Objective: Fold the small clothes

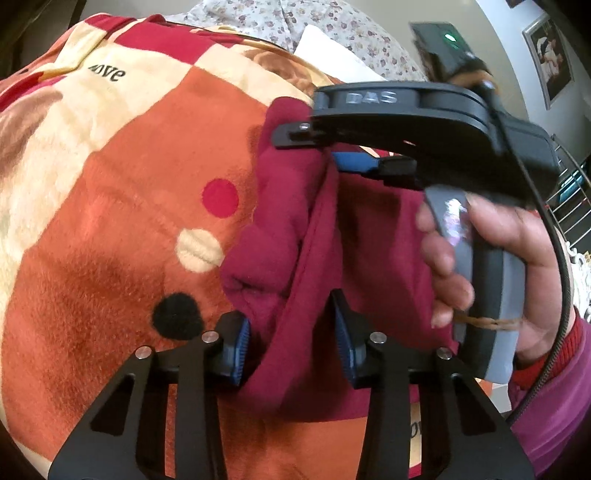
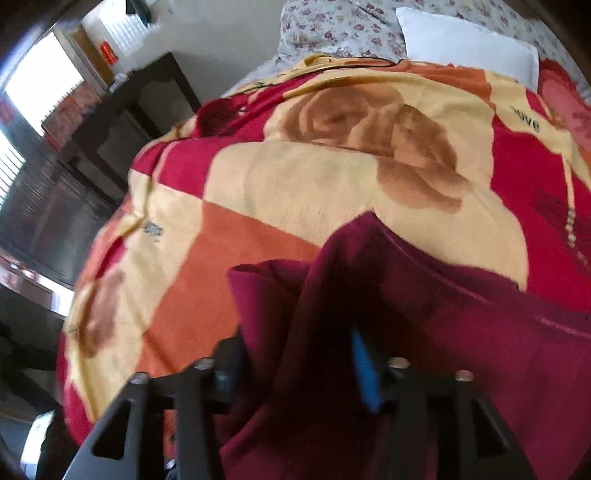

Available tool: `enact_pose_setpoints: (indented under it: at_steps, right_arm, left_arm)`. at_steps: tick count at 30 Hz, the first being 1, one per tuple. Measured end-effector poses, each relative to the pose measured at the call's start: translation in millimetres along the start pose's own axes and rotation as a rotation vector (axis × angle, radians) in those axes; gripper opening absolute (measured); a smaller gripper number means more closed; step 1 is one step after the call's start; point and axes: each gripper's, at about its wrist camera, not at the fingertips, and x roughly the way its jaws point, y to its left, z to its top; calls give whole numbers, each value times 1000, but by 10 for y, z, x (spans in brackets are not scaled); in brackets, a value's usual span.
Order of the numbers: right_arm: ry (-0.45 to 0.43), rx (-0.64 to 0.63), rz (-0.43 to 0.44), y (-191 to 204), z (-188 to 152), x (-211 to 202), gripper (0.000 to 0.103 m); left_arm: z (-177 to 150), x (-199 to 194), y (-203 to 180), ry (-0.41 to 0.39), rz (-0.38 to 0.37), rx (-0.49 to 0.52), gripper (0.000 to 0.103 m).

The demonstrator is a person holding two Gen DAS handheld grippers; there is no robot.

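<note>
While a dark red fleece garment [image 1: 295,236] is lying bunched on the patterned blanket [image 1: 122,177] that is covering the bed, both tools are reaching into it. Seen from the left wrist camera, the left hand-held gripper [image 1: 291,343] is standing with its blue-padded fingers [image 1: 240,347] somewhat apart, and a thick fold of the garment is running down between them; the cloth is filling the gap and touching both pads, though whether the fingers are actually pinching it cannot be told. Farther along the same fold, the right hand-held gripper [image 1: 332,147] is coming in from the right, its black fingers lying across the upper edge of the garment with cloth gathered between them, and its blue pad [image 1: 354,164] is showing just beside the fabric. The person's right hand [image 1: 476,258] is wrapping around its grey handle.

From the right wrist camera, the right hand-held gripper [image 2: 295,373] is showing fingers set moderately apart, with a raised ridge of the dark red garment [image 2: 406,314] sitting between them; the picture is blurred here, so a firm grip cannot be confirmed. The garment is spreading to the right over the blanket [image 2: 332,177], which is printed with cream, orange and red squares and brown roses. Beyond it, a white pillow [image 2: 465,48] is resting on a floral sheet [image 2: 332,26] at the head of the bed.
</note>
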Motion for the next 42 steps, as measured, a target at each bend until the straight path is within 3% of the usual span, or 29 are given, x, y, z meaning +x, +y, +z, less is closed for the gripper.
enact_pose_setpoints:
  at_steps: [2,6,7,9,11,12,19,24,32,37,39,42]
  right_arm:
    - [29,-31,-43,82,25,95,63]
    - [33,-71,-101,178,56,200,71]
    - [20,-77,-110,171,46,197,68]
    - [-33,-45,-93,74,14,99,36]
    - [-63,16,23,-96,-25,-35,21]
    - [-92,34,60,-191,-63,-161,19]
    - [-224,41,145,-514,-228,-984,17]
    - [-298,52,137,-745,-373,-1436,15]
    - [-397,138,102,-1487,-884,-2042,15]
    - [-385,233,62,-2041,-1222,-2098,15]
    - [-361,239,-15,-2187,-1332,-2008,15]
    - [-309,309,-30,-2429,-1449,-1741,15]
  left_arm:
    - [-15,-14,17,0,-6,-7,38]
    - [-112,-89,27,-2,-4,-17,38]
    - [-114,-96,21,-2,-1,-17,38]
    - [-105,-131,-2,-5,2,-15,38]
    - [-99,-225,-76,-21,-3,4,34]
    - [-99,-278,-130,-29,-4,18,32]
    - [-116,-523,-753,-66,-68,128,24]
    - [-157,-499,-1224,-45,-123,189,22]
    - [-346,-214,-2088,30,-205,320,22]
    - [-638,167,-2517,108,-216,395,22]
    - [-726,357,-2601,144,-209,405,22]
    - [-848,549,-2670,193,-193,406,22]
